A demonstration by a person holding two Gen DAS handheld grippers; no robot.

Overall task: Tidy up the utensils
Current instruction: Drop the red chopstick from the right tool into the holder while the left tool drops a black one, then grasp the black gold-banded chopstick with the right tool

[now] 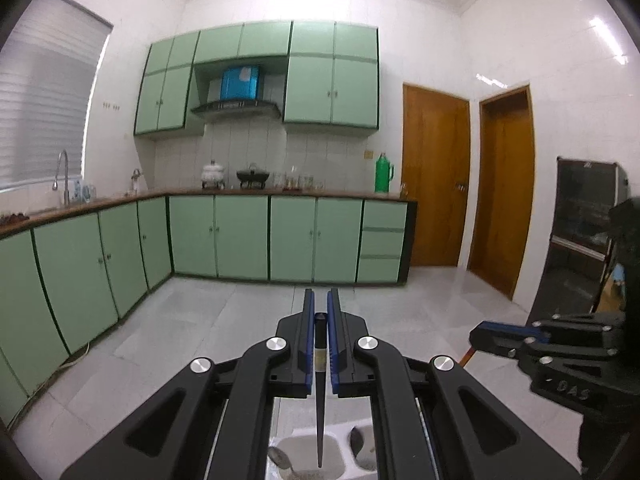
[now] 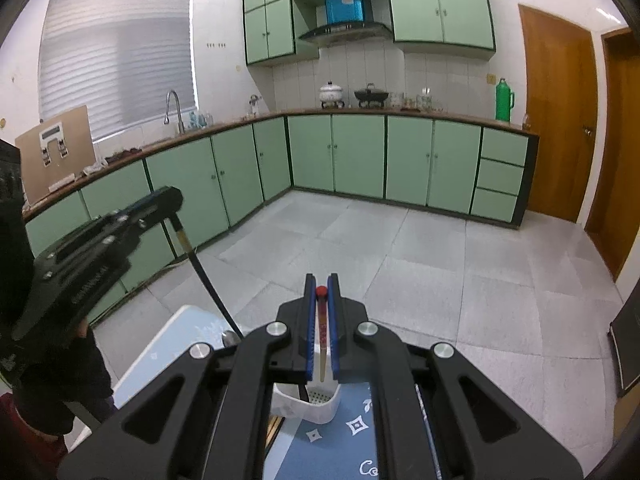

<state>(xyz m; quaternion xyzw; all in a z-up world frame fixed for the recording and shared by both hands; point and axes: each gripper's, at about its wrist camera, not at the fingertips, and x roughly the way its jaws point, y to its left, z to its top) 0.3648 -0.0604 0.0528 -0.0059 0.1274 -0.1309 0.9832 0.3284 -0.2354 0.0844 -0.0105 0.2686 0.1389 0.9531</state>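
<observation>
Carrying two chopsticks: left claw clamped on black chopstick, right claw clamped on red-tipped chopstick. Lower tips straight into white holder, release only once inside.

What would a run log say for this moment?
left tongs: shut on black chopstick | right tongs: shut on red-tipped chopstick | white utensil holder: below

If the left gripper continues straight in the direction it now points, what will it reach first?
Probably nothing close. The left gripper, shut on a black chopstick, points over open floor toward the green base cabinets. The path looks free until there, though depth is uncertain.
</observation>
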